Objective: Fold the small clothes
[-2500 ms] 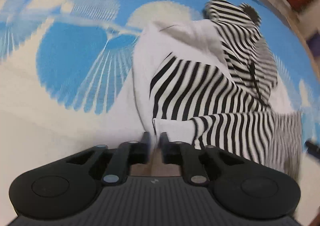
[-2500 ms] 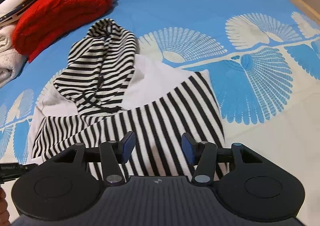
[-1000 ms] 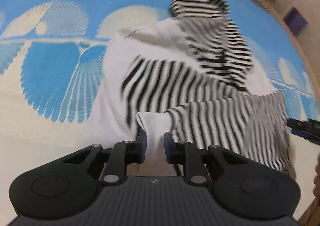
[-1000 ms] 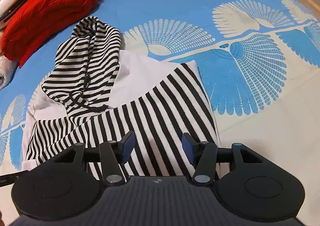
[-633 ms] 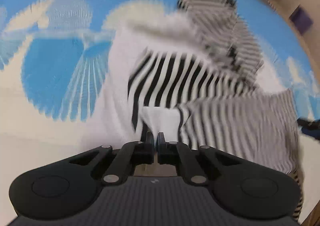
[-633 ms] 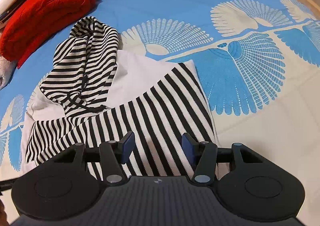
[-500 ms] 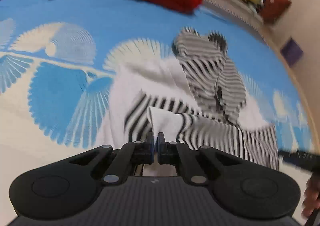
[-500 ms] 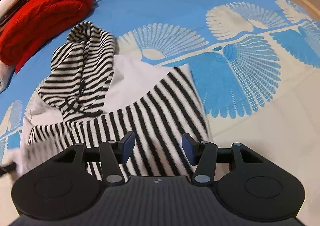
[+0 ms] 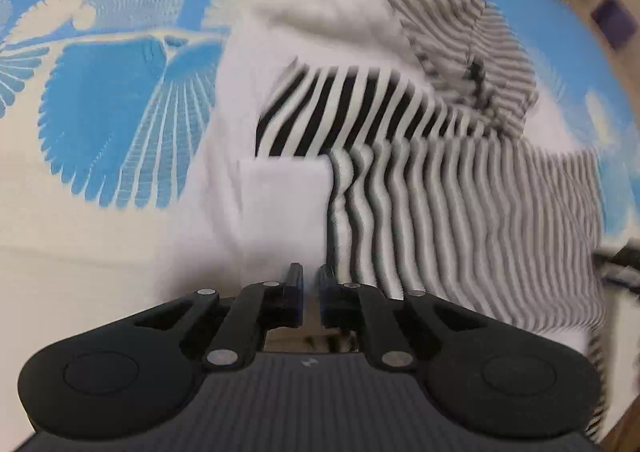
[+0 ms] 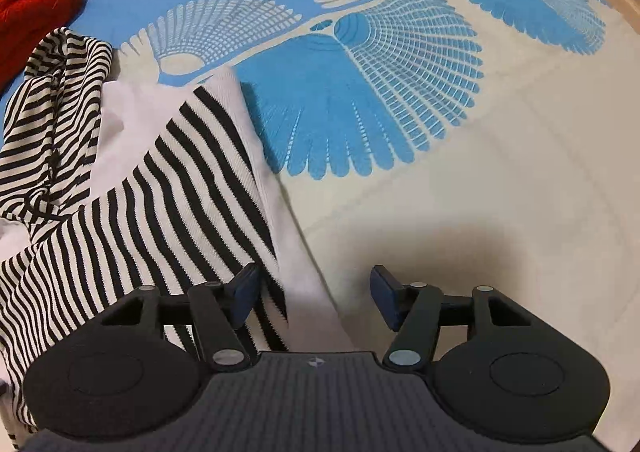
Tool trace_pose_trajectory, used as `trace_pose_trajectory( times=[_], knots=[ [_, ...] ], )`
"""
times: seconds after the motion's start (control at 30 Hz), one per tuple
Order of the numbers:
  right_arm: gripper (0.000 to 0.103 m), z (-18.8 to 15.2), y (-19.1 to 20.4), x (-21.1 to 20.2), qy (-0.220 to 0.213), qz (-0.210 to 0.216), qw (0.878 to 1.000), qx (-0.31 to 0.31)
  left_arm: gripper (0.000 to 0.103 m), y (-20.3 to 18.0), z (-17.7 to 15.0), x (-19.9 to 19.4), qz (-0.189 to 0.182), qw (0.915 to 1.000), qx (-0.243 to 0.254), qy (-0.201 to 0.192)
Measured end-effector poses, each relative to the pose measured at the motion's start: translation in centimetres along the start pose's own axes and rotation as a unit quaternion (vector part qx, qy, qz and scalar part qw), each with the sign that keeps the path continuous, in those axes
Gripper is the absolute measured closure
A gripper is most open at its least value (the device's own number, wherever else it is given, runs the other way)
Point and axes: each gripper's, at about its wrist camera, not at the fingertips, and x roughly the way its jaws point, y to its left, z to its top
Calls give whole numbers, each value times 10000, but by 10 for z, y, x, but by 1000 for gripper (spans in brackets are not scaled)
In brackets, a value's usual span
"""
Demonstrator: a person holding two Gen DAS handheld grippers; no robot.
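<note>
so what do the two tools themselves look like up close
Both are alike. The left tool and right tool are matte black, with a ribbed dark grey body bearing a small pale emblem at its centre. On each side sits a rounded black lobe with an embossed circle. Black linkage bars, pinned with silver rivets, carry the fingers, whose pads are dark blue. No cables or sleeves show.

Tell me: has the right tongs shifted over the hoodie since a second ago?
Yes. The right tongs has slid toward the striped hoodie's right edge, nearer the blue fan print on the bedspread; its jaws have just been opening and now straddle that edge.
</note>
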Motion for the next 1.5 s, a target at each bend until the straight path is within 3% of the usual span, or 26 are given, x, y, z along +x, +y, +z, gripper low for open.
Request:
trace_pose_trajectory(
  times=[0.07,0.13,0.3,0.4,0.47,0.5,0.57,0.63,0.7,0.8,0.87,0.93,1.07,1.27,1.4,1.5],
  knots=[
    [42,0,-3,-3,-54,-29,10000,73,90,-1,3,-10,-76,9999,-49,-126],
    [42,3,-7,-7,-19,121,9998,185,72,1,6,-25,-268,9988,-122,-402],
    [41,2,-6,-8,176,350,9987,-331,70,15,7,-27,36,9985,-382,-388],
    [42,-6,-7,-2,431,455,9967,-516,70,23,6,-23,24,9984,-482,-293],
    [63,-10,-4,-5,326,518,9953,-746,70,22,2,-20,68,9988,-429,-231],
    [84,-11,-3,-7,294,678,9937,-843,70,22,-1,-19,131,9990,-380,-213],
    [95,-11,-3,-14,200,685,9944,-785,70,20,-1,-19,221,9988,-357,-257],
    [97,-9,-4,-18,59,547,9951,-816,70,18,1,-26,182,9983,-404,-386],
    [96,-8,-7,-18,115,586,9950,-806,68,14,4,-34,111,9974,-436,-568],
    [93,-6,-7,-30,-67,581,9955,-740,55,3,7,-44,59,9952,-456,-861],
    [76,-3,-7,-46,-348,636,9947,-730,50,-7,9,-50,69,9928,-412,-1119],
    [66,0,-2,-61,-636,790,9918,-780,46,-16,10,-57,92,9899,-373,-1368],
    [64,4,9,-86,-1041,872,9826,-1265,37,-37,10,-71,134,9798,-229,-1981],
    [63,7,12,-94,-1244,533,9758,-1715,30,-68,7,-87,469,9594,192,-2775],
    [54,8,6,-91,-1222,294,9723,-1971,29,-82,21,-91,516,9526,358,-2978],
    [51,9,-2,-87,-1134,157,9728,-2013,29,-93,60,-78,569,9539,409,-2917]
  ],
)
